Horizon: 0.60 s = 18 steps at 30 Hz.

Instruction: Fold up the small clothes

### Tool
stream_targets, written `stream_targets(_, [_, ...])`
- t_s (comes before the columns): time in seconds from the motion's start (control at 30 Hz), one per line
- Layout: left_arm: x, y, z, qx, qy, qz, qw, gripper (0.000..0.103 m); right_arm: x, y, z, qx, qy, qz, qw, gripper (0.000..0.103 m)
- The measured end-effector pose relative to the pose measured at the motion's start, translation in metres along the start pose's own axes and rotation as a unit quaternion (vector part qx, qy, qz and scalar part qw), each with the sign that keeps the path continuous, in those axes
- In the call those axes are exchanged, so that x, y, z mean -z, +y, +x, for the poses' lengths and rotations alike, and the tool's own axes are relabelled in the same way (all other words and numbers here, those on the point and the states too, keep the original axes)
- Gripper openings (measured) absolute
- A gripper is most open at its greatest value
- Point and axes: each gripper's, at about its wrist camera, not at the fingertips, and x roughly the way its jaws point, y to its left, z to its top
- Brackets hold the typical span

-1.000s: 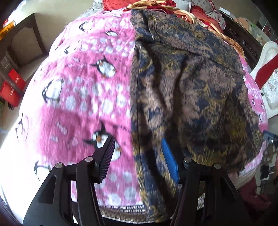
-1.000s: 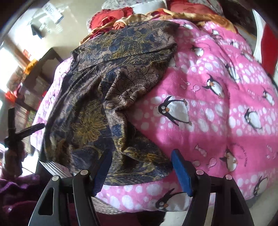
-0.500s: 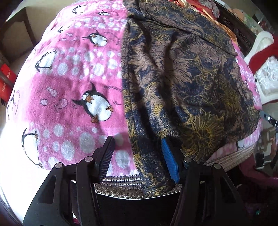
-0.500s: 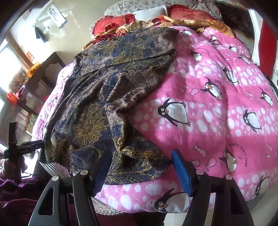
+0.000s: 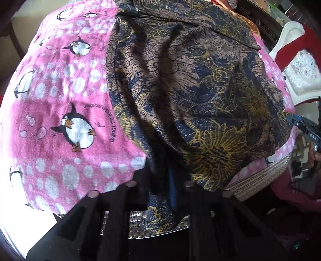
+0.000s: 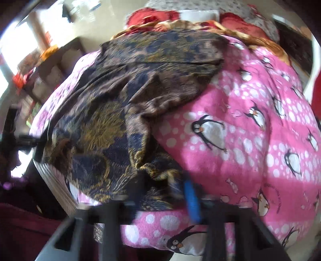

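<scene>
Batik garment [image 5: 200, 96] — thin, creased — pinched by left tool [image 5: 160, 186] and right tool [image 6: 166, 188] on fleece blanket [image 5: 60, 104].

A bed under a pink penguin blanket [image 6: 250, 140] fills both views. At its head lie red cushions [image 6: 152, 18] and a gold cloth [image 6: 230, 30]. Beyond the left side, a dark wooden shelf [image 6: 58, 58] stands against a pale wall [image 6: 96, 22], with bright daylight coming from a window [image 6: 18, 46]. On the right side stands a white carved chair [image 5: 295, 68] with a red cloth [image 5: 289, 48] draped over it. Sunlight patches fall across the blanket.
</scene>
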Motion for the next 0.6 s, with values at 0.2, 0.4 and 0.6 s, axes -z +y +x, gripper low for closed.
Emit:
stream_targets(0.2, [0.004,-0.001,-0.035,0.011,-0.033,0.023,0.9991,0.005,0.015,-0.025,-0.043,-0.081,-0.029,0.102,0.991,0.007])
stream_targets(0.4, [0.013,0.023,-0.037,0.0,-0.031,-0.002,0.9995,0.005,0.05,-0.035,-0.053,-0.111,-0.007,0.167,0.98,0.007])
stream_targets(0.6, [0.018,0.025,-0.025,-0.011,-0.01,0.001,0.9999,0.005,0.052,-0.038,-0.047,-0.067,-0.021,0.184,0.98,0.057])
